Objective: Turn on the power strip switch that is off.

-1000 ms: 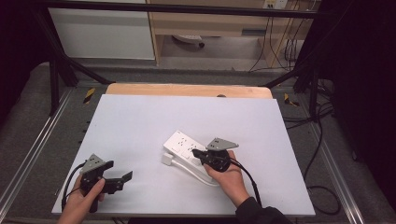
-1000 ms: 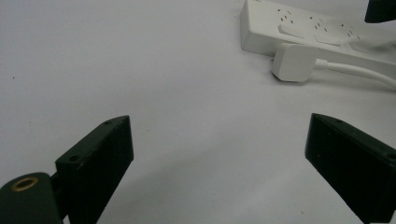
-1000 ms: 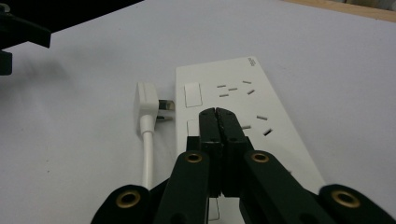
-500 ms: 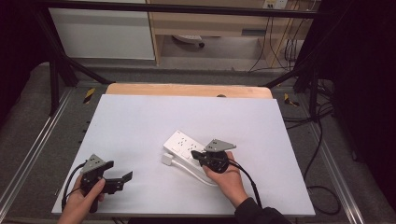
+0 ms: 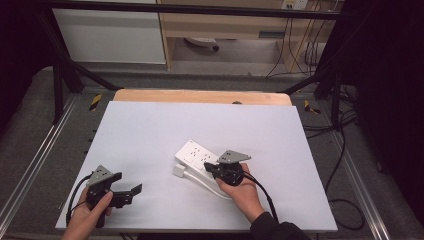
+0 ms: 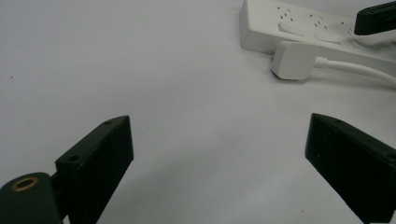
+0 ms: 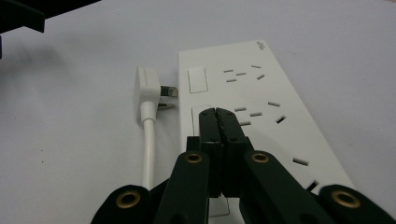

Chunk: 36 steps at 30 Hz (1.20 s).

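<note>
White power strip (image 5: 197, 159) near the middle of the white table (image 5: 150, 130), a little toward the right-hand side, long axis running diagonally from far-left to near-right. Own white plug (image 7: 148, 88) lying loose just beside the strip's long edge, prongs turned toward the strip, cord (image 7: 148, 149) trailing back along that edge. Right gripper (image 7: 218, 122) clenched, jaws pressed flat together with nothing between them, tips resting on or just over the second rocker switch (image 7: 201, 116) on the strip's top face; contact itself not sure from these pictures. Pointing along the strip's length, so likely a downward push of the closed tips on that switch as the step in hand. Left gripper (image 5: 131, 191) well apart at the near-left corner of the table, released, jaws spread wide over bare surface, strip and plug lying ahead of it to the right. Right hand (image 5: 242, 192) plainly the nearer. Switches, socket holes and plug prongs clear in the right gripper view; high view giving instead the strip's place and diagonal lie.
</note>
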Tool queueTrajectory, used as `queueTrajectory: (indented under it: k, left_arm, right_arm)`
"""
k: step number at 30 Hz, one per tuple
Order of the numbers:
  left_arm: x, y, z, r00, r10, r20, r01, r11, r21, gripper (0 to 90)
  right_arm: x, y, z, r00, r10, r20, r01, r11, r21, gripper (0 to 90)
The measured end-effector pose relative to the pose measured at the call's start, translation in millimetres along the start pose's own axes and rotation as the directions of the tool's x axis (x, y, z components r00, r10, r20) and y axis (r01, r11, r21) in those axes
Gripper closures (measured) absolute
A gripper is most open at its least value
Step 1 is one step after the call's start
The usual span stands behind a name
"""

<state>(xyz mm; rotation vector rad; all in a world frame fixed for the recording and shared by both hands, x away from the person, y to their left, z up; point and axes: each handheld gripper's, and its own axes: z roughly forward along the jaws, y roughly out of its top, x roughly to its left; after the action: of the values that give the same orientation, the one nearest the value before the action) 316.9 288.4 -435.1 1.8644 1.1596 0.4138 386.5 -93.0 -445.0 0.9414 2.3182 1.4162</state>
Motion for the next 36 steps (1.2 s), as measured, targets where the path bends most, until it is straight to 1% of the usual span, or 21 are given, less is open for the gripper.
queueTrajectory:
  k: [17, 24, 36]
  left_arm:
    - [0.2, -0.1, -0.1, 1.0, 0.0, 0.001, 0.0, 1.0, 0.002, 7.7]
    - [0.2, -0.2, 0.0, 1.0, 0.001, 0.002, -0.001, 1.0, 0.002, 7.7]
    - [0.3, -0.4, 0.1, 1.0, 0.001, 0.002, -0.001, 1.0, 0.002, 7.7]
  right_arm:
    - [5.7, 8.3, 9.3, 0.9997, -0.02, -0.016, 0.02, 1.0, 0.009, 90.0]
    - [6.5, 9.7, 12.3, 0.9996, -0.021, -0.021, 0.021, 1.0, 0.007, 90.0]
    - [6.9, 9.0, 16.0, 0.9995, -0.025, -0.018, 0.026, 0.999, 0.022, 90.0]
